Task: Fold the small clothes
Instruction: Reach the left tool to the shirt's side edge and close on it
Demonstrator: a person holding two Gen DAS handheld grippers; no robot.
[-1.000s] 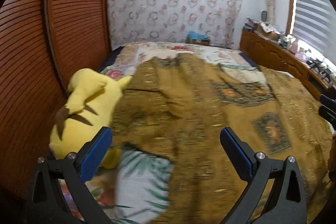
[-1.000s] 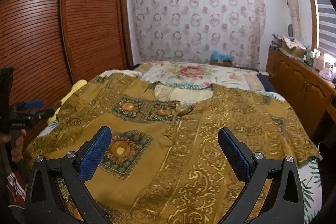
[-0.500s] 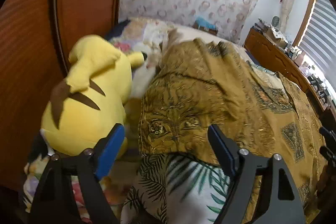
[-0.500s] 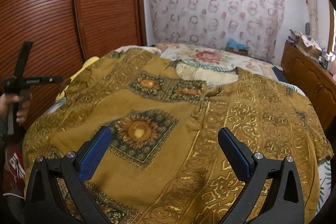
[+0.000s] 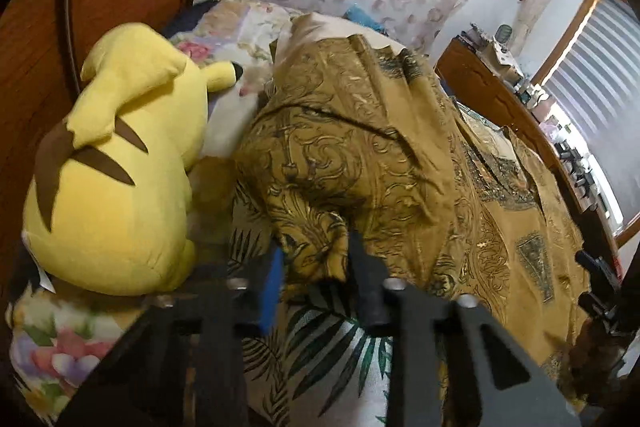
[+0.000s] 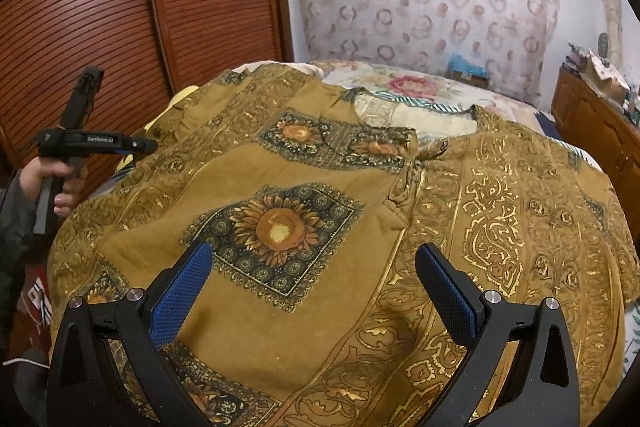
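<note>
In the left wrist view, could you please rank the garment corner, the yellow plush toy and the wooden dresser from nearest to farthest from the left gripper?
1. Garment corner, between the left gripper's jaws.
2. Yellow plush toy, just left.
3. Wooden dresser, far upper right.

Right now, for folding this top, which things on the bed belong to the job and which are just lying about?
Job:
- mustard patterned top
- left gripper, just closed on the top's corner
- right gripper, open above the top

Lying about:
- yellow plush toy
- leaf-print bedsheet
- floral pillow
</note>
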